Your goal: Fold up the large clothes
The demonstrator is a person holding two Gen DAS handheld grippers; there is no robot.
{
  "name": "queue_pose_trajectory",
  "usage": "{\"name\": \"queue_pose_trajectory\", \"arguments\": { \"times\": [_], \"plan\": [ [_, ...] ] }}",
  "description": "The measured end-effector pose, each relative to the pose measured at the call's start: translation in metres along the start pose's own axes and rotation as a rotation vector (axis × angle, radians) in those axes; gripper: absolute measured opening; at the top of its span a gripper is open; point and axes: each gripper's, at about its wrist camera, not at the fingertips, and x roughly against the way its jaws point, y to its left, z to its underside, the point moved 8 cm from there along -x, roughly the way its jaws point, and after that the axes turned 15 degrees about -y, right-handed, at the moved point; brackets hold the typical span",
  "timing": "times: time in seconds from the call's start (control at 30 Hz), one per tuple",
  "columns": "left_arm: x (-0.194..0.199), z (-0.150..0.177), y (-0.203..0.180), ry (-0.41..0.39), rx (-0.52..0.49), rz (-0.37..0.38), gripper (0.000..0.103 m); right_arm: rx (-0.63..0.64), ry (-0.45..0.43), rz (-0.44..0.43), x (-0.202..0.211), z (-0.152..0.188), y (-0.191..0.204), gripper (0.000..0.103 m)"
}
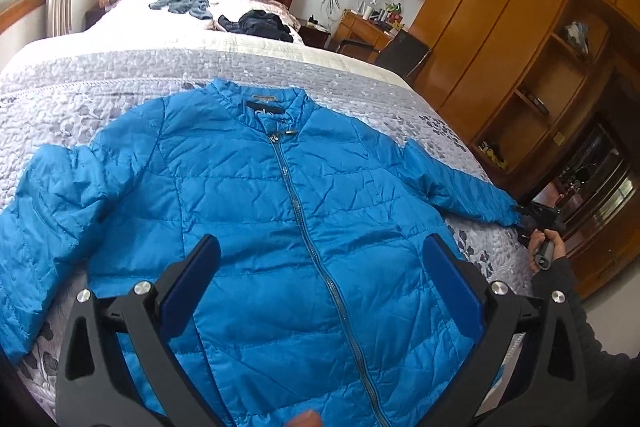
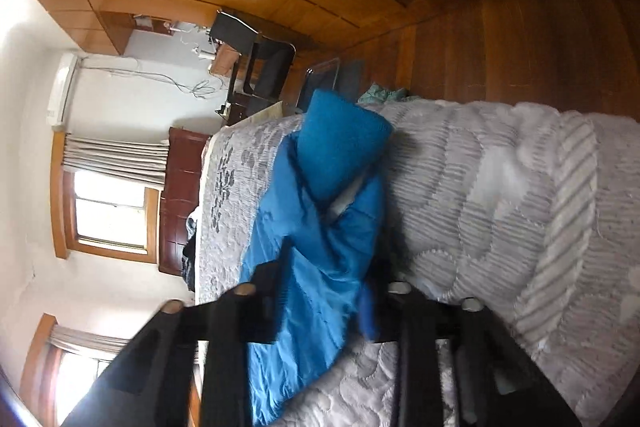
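Note:
A bright blue puffer jacket lies face up on the bed, zipped, collar at the far side and both sleeves spread out. My left gripper hovers open over the jacket's lower front, with nothing between its blue pads. At the right bed edge, a person's hand holds my right gripper at the cuff of the right sleeve. In the blurred right wrist view the blue sleeve runs between the narrowed fingers of the right gripper, which looks shut on it. The sleeve's far part is doubled over.
The bed carries a grey floral quilt. A grey-blue garment and a dark one lie near the headboard. A wooden wardrobe, a desk and a dark chair stand to the right.

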Motion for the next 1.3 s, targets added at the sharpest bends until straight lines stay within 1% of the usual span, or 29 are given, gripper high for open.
{"name": "queue_pose_trajectory", "arguments": {
  "times": [0.1, 0.17, 0.23, 0.37, 0.4, 0.5, 0.57, 0.6, 0.63, 0.77, 0.8, 0.93, 1.0, 1.07, 1.1, 1.17, 1.27, 1.3],
  "plan": [
    [0.001, -0.001, 0.005, 0.018, 0.023, 0.003, 0.1, 0.059, -0.03, -0.017, 0.007, -0.004, 0.022, 0.012],
    [0.004, 0.0, 0.009, 0.037, 0.033, 0.006, 0.1, 0.117, -0.059, -0.045, 0.017, -0.008, 0.051, 0.009],
    [0.009, 0.0, 0.013, 0.037, 0.041, 0.01, 0.1, 0.173, -0.082, -0.068, 0.027, -0.01, 0.079, 0.008],
    [0.02, -0.004, 0.022, 0.017, 0.059, 0.011, 0.1, 0.315, -0.13, -0.137, 0.051, -0.002, 0.161, 0.008],
    [0.022, -0.005, 0.024, 0.008, 0.068, 0.018, 0.1, 0.365, -0.141, -0.162, 0.058, 0.006, 0.187, 0.008],
    [0.03, -0.013, 0.028, -0.019, 0.095, 0.038, 0.1, 0.478, -0.162, -0.215, 0.076, 0.033, 0.243, 0.007],
    [0.032, -0.018, 0.03, -0.029, 0.098, 0.041, 0.1, 0.549, -0.165, -0.248, 0.085, 0.059, 0.275, 0.007],
    [0.033, -0.02, 0.03, -0.034, 0.099, 0.042, 0.1, 0.6, -0.165, -0.271, 0.089, 0.078, 0.296, 0.007],
    [0.035, -0.023, 0.032, -0.041, 0.102, 0.045, 0.1, 0.628, -0.162, -0.285, 0.091, 0.09, 0.307, 0.007],
    [0.038, -0.031, 0.036, -0.063, 0.11, 0.047, 0.1, 0.773, -0.151, -0.368, 0.105, 0.162, 0.347, 0.007],
    [0.038, -0.032, 0.038, -0.068, 0.113, 0.045, 0.1, 0.828, -0.145, -0.392, 0.107, 0.189, 0.359, 0.007],
    [0.037, -0.035, 0.047, -0.076, 0.142, 0.05, 0.1, 0.986, -0.138, -0.441, 0.108, 0.265, 0.386, 0.006],
    [0.035, -0.037, 0.051, -0.079, 0.152, 0.049, 0.1, 1.074, -0.127, -0.461, 0.105, 0.306, 0.392, 0.006],
    [0.033, -0.038, 0.055, -0.079, 0.164, 0.055, 0.1, 1.155, -0.115, -0.47, 0.1, 0.342, 0.392, 0.006],
    [0.031, -0.039, 0.057, -0.079, 0.173, 0.06, 0.1, 1.212, -0.105, -0.475, 0.096, 0.366, 0.39, 0.006],
    [0.027, -0.041, 0.062, -0.078, 0.194, 0.07, 0.1, 1.3, -0.082, -0.48, 0.086, 0.403, 0.378, 0.006],
    [0.018, -0.044, 0.065, -0.068, 0.228, 0.095, 0.1, 1.442, -0.03, -0.471, 0.069, 0.462, 0.351, 0.005],
    [0.013, -0.045, 0.065, -0.062, 0.239, 0.105, 0.1, 1.511, -0.004, -0.462, 0.059, 0.486, 0.335, 0.005]
  ]
}}
